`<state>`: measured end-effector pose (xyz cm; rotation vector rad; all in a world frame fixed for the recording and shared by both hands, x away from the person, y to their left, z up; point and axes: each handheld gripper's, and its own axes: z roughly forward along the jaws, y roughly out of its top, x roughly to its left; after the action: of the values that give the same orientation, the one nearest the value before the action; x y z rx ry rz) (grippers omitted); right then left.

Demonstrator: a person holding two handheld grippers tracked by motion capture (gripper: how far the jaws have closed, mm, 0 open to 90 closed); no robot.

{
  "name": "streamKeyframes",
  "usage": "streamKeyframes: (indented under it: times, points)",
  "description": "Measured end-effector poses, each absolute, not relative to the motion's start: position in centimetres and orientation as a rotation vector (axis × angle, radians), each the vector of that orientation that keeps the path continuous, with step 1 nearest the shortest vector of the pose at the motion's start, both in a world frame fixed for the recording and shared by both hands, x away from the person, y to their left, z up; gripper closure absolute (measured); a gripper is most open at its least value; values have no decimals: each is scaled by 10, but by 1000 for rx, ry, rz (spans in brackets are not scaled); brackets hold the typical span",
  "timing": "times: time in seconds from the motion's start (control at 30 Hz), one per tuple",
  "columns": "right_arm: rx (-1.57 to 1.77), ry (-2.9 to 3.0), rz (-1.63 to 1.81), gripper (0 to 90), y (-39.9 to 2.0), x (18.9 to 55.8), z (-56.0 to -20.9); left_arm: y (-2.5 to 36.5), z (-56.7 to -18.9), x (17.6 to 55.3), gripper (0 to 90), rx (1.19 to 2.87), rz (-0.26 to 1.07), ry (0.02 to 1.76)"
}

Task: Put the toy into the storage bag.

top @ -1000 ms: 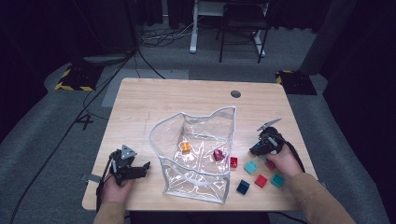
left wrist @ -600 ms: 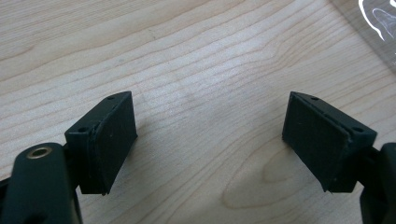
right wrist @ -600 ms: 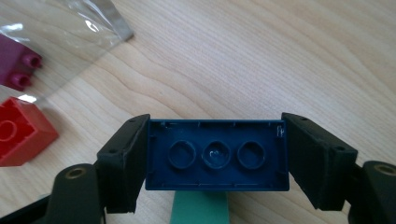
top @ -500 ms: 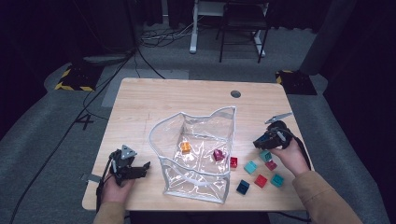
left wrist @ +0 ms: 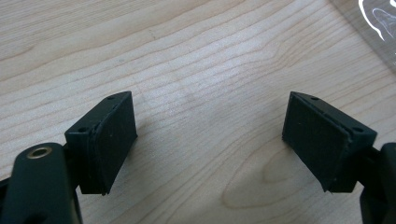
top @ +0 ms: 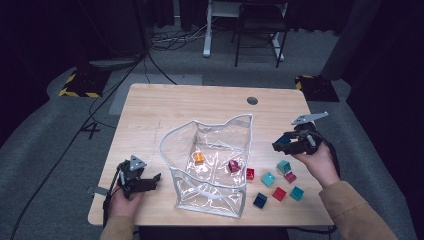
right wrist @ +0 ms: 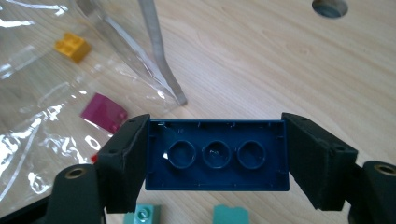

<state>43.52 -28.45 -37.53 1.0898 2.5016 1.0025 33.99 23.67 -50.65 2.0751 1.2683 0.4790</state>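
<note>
The right gripper (right wrist: 217, 158), at the right of the high view, pinches a dark blue brick (right wrist: 216, 155) end to end (hollow underside facing the camera) above the surface (top: 200, 107), beside the clear bag (top: 212, 165); the left gripper (left wrist: 210, 140), lower left, has its fingers spread over bare wood.

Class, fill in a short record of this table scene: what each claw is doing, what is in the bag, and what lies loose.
Right claw: shut on a dark blue brick, hollow underside facing the camera, held above the table.
Left claw: open, nothing between its jaws, over bare wood.
Clear bag: open, holds an orange brick and a magenta brick.
Loose bricks: red, teal and dark blue, right of the bag.
</note>
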Motion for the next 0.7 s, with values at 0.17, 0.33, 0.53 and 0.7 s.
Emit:
streamKeyframes:
  times: [0.17, 0.33, 0.53, 0.7]
  points:
    - [1045, 2478, 1078, 275, -280, 429, -356, 237, -507, 340, 179, 2074, 480, 1268]
    - [1005, 2444, 1149, 275, -276, 424, -338, 237, -507, 340, 179, 2074, 480, 1268]
    - [957, 2444, 1217, 275, -268, 421, -320, 237, -507, 340, 179, 2074, 480, 1268]
    - [906, 2437, 1259, 275, -259, 417, -305, 237, -507, 340, 179, 2074, 480, 1268]
